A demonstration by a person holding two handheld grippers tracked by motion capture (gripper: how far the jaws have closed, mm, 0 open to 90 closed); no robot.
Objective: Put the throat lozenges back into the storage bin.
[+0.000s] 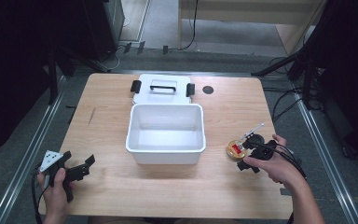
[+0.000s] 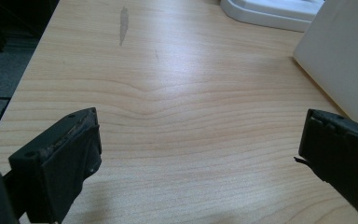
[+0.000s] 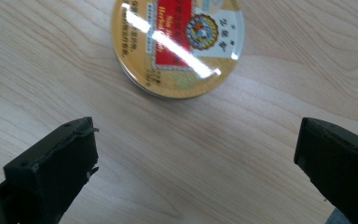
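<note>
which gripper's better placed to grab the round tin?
Right. The right gripper is open with the round tin just ahead of its jaws. The left gripper sits at the table's near left, beyond the white bin.

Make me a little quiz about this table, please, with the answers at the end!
1. True or false: the lid is on the white box.
2. Which gripper is next to the round tin: A left, B right?
3. Fill in: the box has ____ inside it.

Key: 1 false, the lid lies on the table behind the box. 2 B, jaws open, not touching the tin. 3 nothing.
</note>
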